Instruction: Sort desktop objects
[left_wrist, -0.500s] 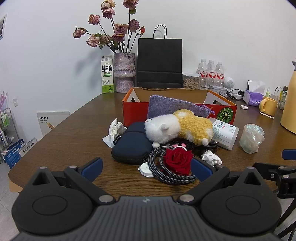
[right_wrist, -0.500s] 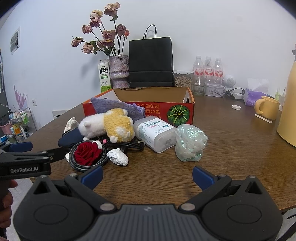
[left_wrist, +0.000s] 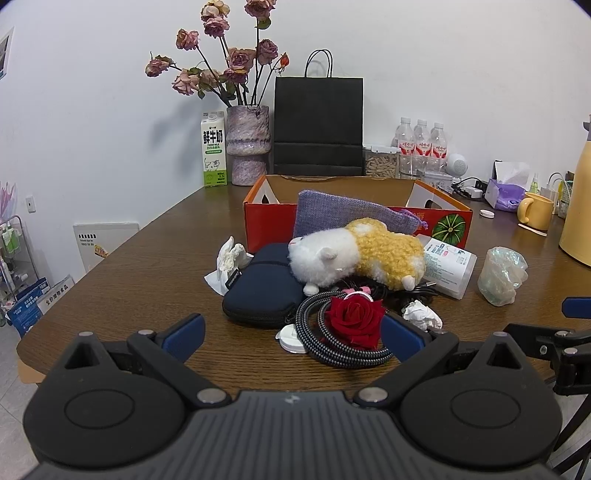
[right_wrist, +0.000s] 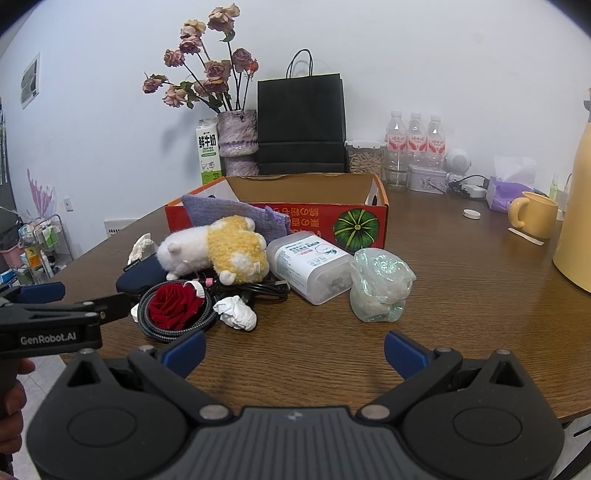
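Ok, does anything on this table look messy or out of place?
Yes. The plush toy lies on its side atop a dark pouch and tangled cables. Crumpled tissue sits beside a red rose ringed by a coiled cord. The orange box behind looks nearly empty.

Both wrist cameras sit low at the near table (left_wrist: 110, 288) edge, tilted slightly down and facing the far wall, the left one looking over its gripper (left_wrist: 291, 334) near the rose (left_wrist: 354, 317), the right one further right, both sharing the clutter, the box (right_wrist: 325, 218) and each other's gripper.
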